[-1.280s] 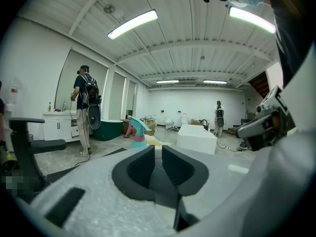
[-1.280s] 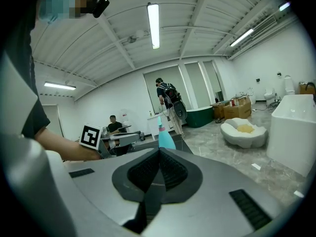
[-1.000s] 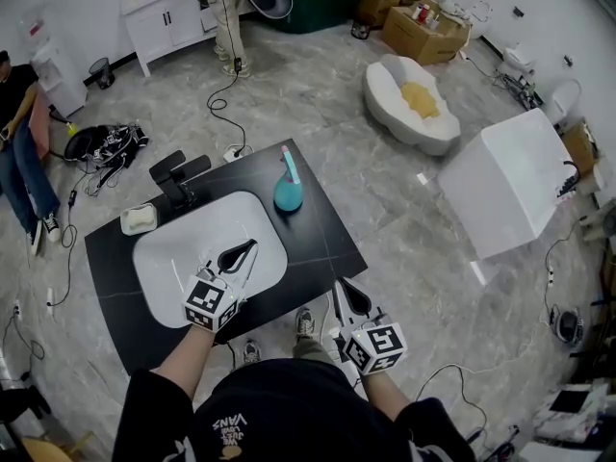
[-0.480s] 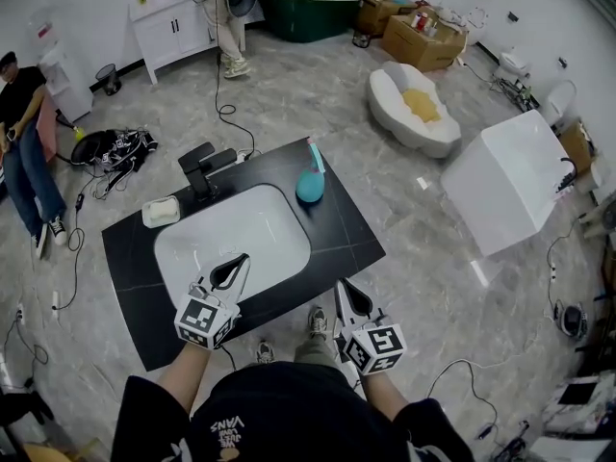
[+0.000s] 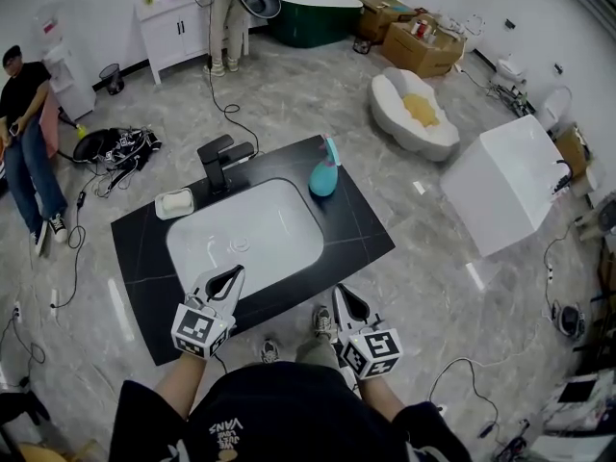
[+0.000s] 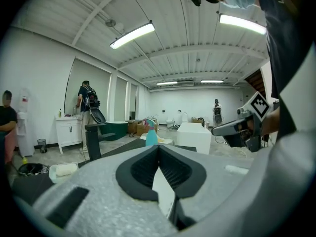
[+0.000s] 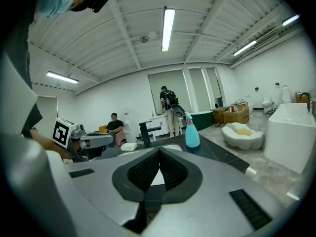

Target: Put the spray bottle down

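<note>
A teal spray bottle (image 5: 324, 176) stands upright on the black counter (image 5: 361, 229), at its far right beside the white basin (image 5: 245, 234). Nothing holds it. My left gripper (image 5: 233, 274) hangs over the counter's near edge, shut and empty, well short of the bottle. My right gripper (image 5: 344, 296) is shut and empty too, over the floor just in front of the counter. In the left gripper view the bottle (image 6: 151, 136) shows small beyond the closed left gripper (image 6: 158, 148). In the right gripper view it (image 7: 191, 132) stands ahead and right of the closed right gripper (image 7: 159, 151).
A black faucet (image 5: 223, 159) and a soap dish (image 5: 175, 202) sit at the counter's back. A white box (image 5: 505, 186) and an oval white tub (image 5: 414, 114) stand on the floor to the right. A seated person (image 5: 24, 133) and cables (image 5: 111, 147) are at left.
Both grippers have drawn back from the counter toward my body; the left one was over the basin and now hangs at the near edge. The bottle has stayed put.
</note>
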`<state>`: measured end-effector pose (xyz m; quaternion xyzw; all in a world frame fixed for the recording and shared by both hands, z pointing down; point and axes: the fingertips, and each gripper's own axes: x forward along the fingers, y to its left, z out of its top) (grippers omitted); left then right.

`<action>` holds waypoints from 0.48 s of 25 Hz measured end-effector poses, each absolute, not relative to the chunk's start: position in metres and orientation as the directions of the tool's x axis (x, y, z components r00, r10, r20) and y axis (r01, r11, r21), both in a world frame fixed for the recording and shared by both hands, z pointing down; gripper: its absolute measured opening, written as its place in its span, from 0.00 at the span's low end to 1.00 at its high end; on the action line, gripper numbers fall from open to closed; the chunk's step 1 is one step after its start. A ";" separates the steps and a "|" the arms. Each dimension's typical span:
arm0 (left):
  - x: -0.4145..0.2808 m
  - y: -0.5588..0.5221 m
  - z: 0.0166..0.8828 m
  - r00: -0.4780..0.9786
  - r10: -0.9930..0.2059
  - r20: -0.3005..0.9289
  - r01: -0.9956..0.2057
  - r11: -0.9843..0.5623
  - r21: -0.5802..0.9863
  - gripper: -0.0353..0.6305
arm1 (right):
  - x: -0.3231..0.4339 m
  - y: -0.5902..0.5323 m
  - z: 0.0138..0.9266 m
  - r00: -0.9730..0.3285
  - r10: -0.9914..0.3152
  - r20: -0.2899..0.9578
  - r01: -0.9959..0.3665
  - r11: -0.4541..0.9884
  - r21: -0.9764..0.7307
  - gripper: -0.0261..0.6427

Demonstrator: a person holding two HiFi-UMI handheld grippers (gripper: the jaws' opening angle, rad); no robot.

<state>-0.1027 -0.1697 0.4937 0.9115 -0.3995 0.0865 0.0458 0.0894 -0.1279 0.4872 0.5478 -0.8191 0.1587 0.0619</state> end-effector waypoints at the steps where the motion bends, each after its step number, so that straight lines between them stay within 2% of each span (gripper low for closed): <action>1: -0.107 -0.167 0.495 0.663 -0.723 0.195 -0.739 -0.673 0.018 0.08 | 0.086 -0.126 0.488 -0.393 -0.877 0.278 -0.917 0.351 -0.190 0.05; 12: -0.129 -0.157 0.502 0.650 -0.735 0.194 -0.755 -0.654 0.051 0.08 | 0.066 -0.112 0.493 -0.408 -0.865 0.292 -0.912 0.372 -0.173 0.05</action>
